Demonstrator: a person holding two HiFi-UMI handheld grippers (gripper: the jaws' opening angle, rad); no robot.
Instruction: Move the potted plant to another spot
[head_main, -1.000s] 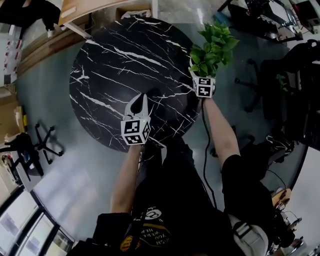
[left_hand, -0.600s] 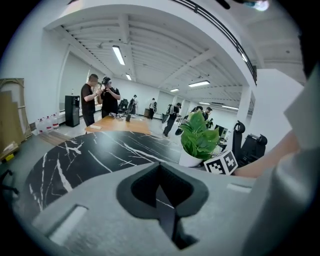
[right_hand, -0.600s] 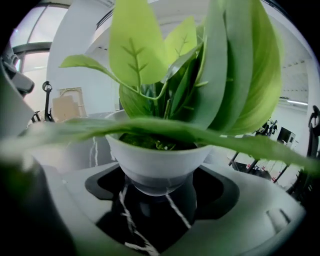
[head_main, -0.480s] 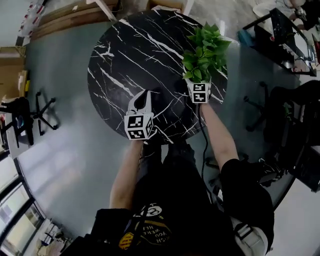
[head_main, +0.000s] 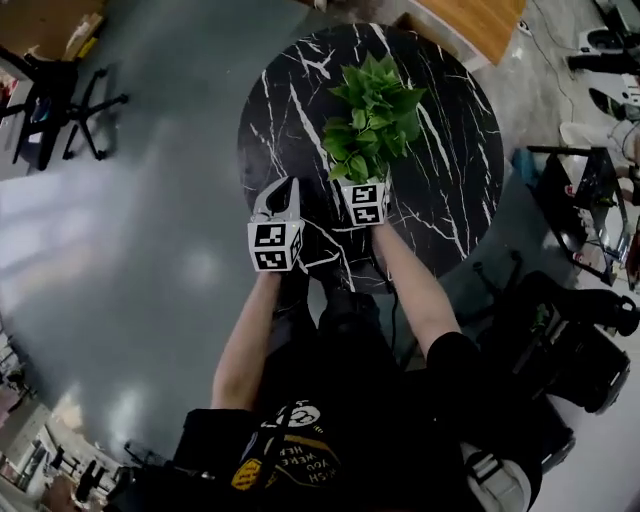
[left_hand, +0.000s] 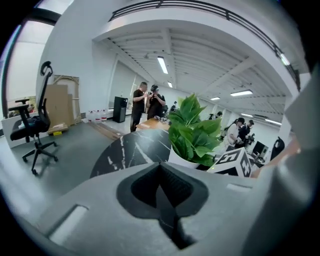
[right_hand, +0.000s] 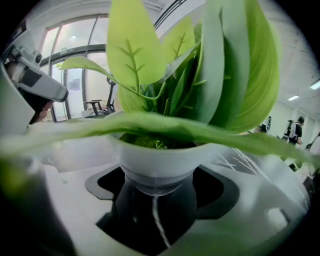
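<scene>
The potted plant (head_main: 372, 115) has broad green leaves in a white pot (right_hand: 157, 165). My right gripper (head_main: 362, 180) is shut on the pot, which sits between its two jaws (right_hand: 157, 210). In the head view the plant hangs over the middle of the round black marble table (head_main: 450, 130). My left gripper (head_main: 283, 192) is beside it on the left, over the table's near edge, shut with nothing in it (left_hand: 167, 200). The left gripper view shows the plant (left_hand: 192, 132) and the right gripper's marker cube (left_hand: 232, 162) to its right.
A black office chair (head_main: 60, 95) stands on the grey floor at the far left (left_hand: 35, 125). A wooden desk (head_main: 480, 25) lies behind the table. Dark chairs and gear (head_main: 580, 330) crowd the right side. Two people (left_hand: 147, 102) stand far off, near cardboard boxes (left_hand: 62, 102).
The plant has travelled from the table's right edge to over its middle, in the right gripper's grip. The left gripper moved along with it and stays shut.
</scene>
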